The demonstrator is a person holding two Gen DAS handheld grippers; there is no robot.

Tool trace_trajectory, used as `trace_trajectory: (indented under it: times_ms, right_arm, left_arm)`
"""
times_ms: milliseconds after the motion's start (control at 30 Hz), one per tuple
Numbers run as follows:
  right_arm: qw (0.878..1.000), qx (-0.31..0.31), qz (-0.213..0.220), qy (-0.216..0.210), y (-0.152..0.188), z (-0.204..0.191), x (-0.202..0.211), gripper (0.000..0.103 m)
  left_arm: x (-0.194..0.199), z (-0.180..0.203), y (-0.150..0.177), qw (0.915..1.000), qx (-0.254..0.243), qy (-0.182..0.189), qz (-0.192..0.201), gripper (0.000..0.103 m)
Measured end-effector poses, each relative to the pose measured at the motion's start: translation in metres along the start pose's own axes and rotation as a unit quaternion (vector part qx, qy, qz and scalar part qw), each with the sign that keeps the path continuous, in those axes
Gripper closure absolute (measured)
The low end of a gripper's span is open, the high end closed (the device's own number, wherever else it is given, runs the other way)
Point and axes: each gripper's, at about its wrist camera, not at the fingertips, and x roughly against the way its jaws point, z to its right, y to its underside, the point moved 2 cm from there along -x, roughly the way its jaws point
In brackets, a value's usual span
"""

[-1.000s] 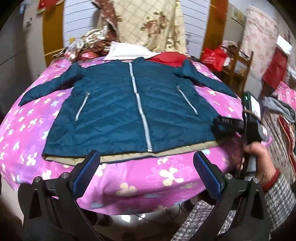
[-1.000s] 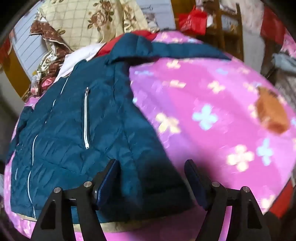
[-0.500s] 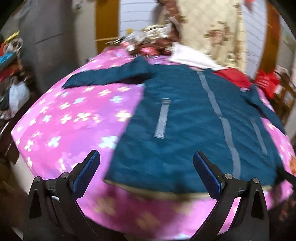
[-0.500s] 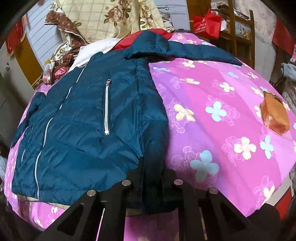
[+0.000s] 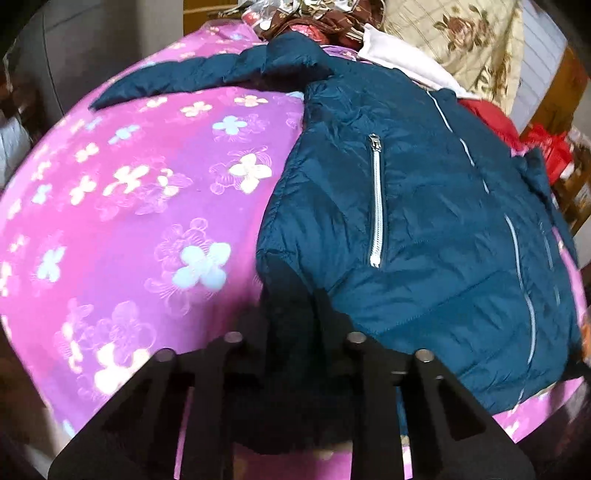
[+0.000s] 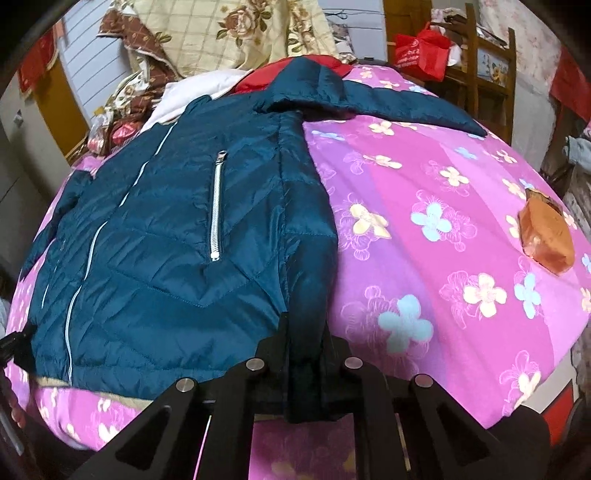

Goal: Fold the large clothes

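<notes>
A dark teal quilted jacket (image 5: 424, 221) (image 6: 166, 240) lies front up, zipped, on a pink flowered bedcover (image 5: 147, 221) (image 6: 443, 221), sleeves spread out toward the far end. My left gripper (image 5: 291, 295) is at the jacket's near left hem corner, its jaws closing, with the fabric pinched between the fingers. My right gripper (image 6: 304, 332) is at the near right hem corner, its jaws also closing tight on a fold of the jacket's side edge. The pads are hidden by cloth in both views.
An orange-brown packet (image 6: 546, 236) lies on the bedcover to the right. A floral quilt (image 6: 229, 33), white and red garments and clutter pile up behind the jacket's collar. A red bag (image 6: 421, 51) sits on a wooden chair (image 6: 480, 74) beyond the bed.
My left gripper swung from the bed's front to the jacket's left hem corner and went from wide open to closed on it. The right gripper closed on the right hem corner.
</notes>
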Motion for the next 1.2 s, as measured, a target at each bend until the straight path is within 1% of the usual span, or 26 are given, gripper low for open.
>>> trace_trajectory:
  times_ms: [100,200,267,300,333,367,400,433,467,500,533,600,633,767,800,867,900,933,1000,1033,1133,1200]
  right_arm:
    - [1.0,0.014,-0.008,0.0,0.012,-0.004,0.008,0.094]
    - [1.0,0.016,-0.018,-0.01,0.023,-0.003,0.015,0.094]
    - [1.0,0.003,-0.004,-0.021,0.026,0.001,0.026,0.094]
    - [1.0,-0.003,0.001,-0.023,0.028,0.002,0.033,0.088]
    - [1.0,-0.006,0.004,-0.025,0.029,0.002,0.039,0.079]
    - [0.999,-0.009,0.014,-0.033,0.029,0.001,0.048,0.072]
    - [0.999,-0.009,0.028,-0.037,0.03,0.0,0.057,0.059]
    - [0.998,-0.007,0.044,-0.035,0.029,-0.003,0.066,0.054]
    - [0.998,0.0,0.058,-0.029,0.028,-0.008,0.075,0.053]
    - [0.997,0.011,0.071,-0.023,0.024,-0.014,0.083,0.053]
    - [0.996,0.022,0.082,-0.02,0.021,-0.021,0.089,0.053]
    - [0.993,0.053,0.104,-0.022,0.01,-0.04,0.103,0.052]
    - [0.991,0.064,0.112,-0.025,0.004,-0.049,0.109,0.052]
    - [0.986,0.088,0.134,-0.047,-0.03,-0.091,0.13,0.05]
    - [0.984,0.091,0.141,-0.052,-0.035,-0.101,0.136,0.048]
    - [0.981,0.096,0.161,-0.051,-0.04,-0.119,0.147,0.037]
    - [0.98,0.097,0.169,-0.05,-0.039,-0.125,0.149,0.029]
    - [0.977,0.097,0.183,-0.047,-0.036,-0.132,0.152,0.024]
    - [0.974,0.105,0.194,-0.043,-0.029,-0.144,0.152,0.024]
    - [0.974,0.113,0.193,-0.037,-0.022,-0.152,0.147,0.024]
    - [0.975,0.122,0.183,-0.021,-0.012,-0.159,0.136,0.024]
    - [0.975,0.132,0.177,0.003,-0.009,-0.161,0.131,0.024]
  left_arm:
    - [0.014,-0.001,0.012,0.9998,-0.005,-0.017,0.001,0.087]
    - [0.031,-0.003,0.024,0.9989,-0.01,-0.045,0.01,0.087]
    - [0.049,-0.003,0.029,0.9982,-0.006,-0.054,0.023,0.087]
    - [0.06,-0.003,0.029,0.9978,-0.006,-0.055,0.036,0.087]
    - [0.075,-0.002,0.029,0.9969,-0.004,-0.057,0.055,0.082]
    - [0.088,0.0,0.031,0.9956,-0.003,-0.058,0.073,0.08]
    - [0.099,0.002,0.031,0.994,-0.002,-0.062,0.09,0.071]
    - [0.111,0.006,0.031,0.9912,-0.003,-0.069,0.113,0.057]
    - [0.12,0.009,0.031,0.9889,-0.004,-0.074,0.129,0.05]
    - [0.133,0.014,0.03,0.9851,-0.005,-0.078,0.153,0.039]
    - [0.145,0.02,0.03,0.9811,-0.006,-0.08,0.176,0.034]
    - [0.163,0.03,0.025,0.9757,-0.011,-0.079,0.204,0.029]
    - [0.17,0.035,0.025,0.9738,-0.014,-0.079,0.213,0.025]
    - [0.192,0.06,0.012,0.9678,-0.031,-0.069,0.24,0.024]
    - [0.196,0.067,0.009,0.9666,-0.035,-0.07,0.244,0.024]
    - [0.203,0.079,0.011,0.9653,-0.04,-0.067,0.249,0.024]
    - [0.206,0.083,0.013,0.9649,-0.04,-0.063,0.252,0.024]
    - [0.207,0.086,0.017,0.9649,-0.04,-0.061,0.252,0.024]
    - [0.208,0.091,0.027,0.9654,-0.043,-0.053,0.252,0.024]
    - [0.207,0.094,0.033,0.9661,-0.046,-0.051,0.249,0.024]
    - [0.201,0.103,0.047,0.9678,-0.062,-0.043,0.24,0.024]
    - [0.195,0.108,0.051,0.969,-0.077,-0.039,0.231,0.024]
